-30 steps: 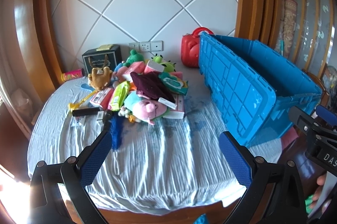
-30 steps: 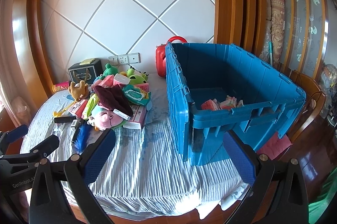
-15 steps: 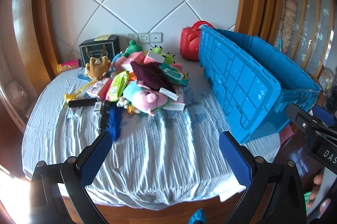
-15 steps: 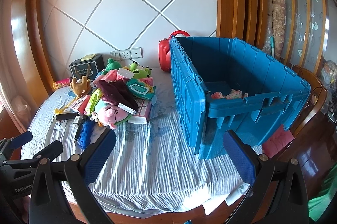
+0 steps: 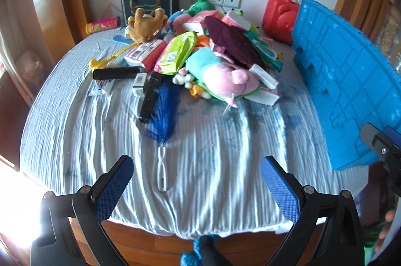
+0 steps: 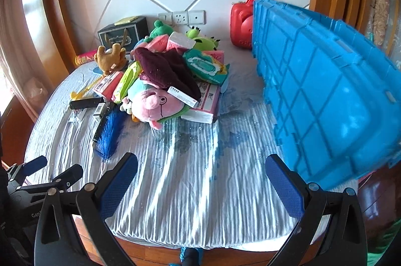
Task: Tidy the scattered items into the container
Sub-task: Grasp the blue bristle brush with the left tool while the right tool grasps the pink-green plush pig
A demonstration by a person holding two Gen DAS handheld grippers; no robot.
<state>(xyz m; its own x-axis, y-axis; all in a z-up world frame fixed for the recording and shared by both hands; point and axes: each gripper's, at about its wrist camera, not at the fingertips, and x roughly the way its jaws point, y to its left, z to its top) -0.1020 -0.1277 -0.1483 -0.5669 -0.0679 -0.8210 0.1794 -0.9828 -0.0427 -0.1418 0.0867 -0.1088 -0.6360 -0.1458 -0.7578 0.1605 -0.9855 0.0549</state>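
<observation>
Blue ribbed container point(image 6: 325, 100) beside heaped toys point(image 5: 215, 65); both tongs point(image 5: 196, 187) point(image 6: 201, 182) gape wide, empty.

Left tool point(image 5: 196, 187) spread wide and empty, right tool point(image 6: 201, 183) likewise wide and empty, both level, side by side

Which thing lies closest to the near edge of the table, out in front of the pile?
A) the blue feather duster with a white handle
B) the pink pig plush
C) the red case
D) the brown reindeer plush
A: the blue feather duster stretches toward the camera, its white handle ahead of the pile, while the pink pig plush, brown reindeer plush and red case sit farther back.
</observation>
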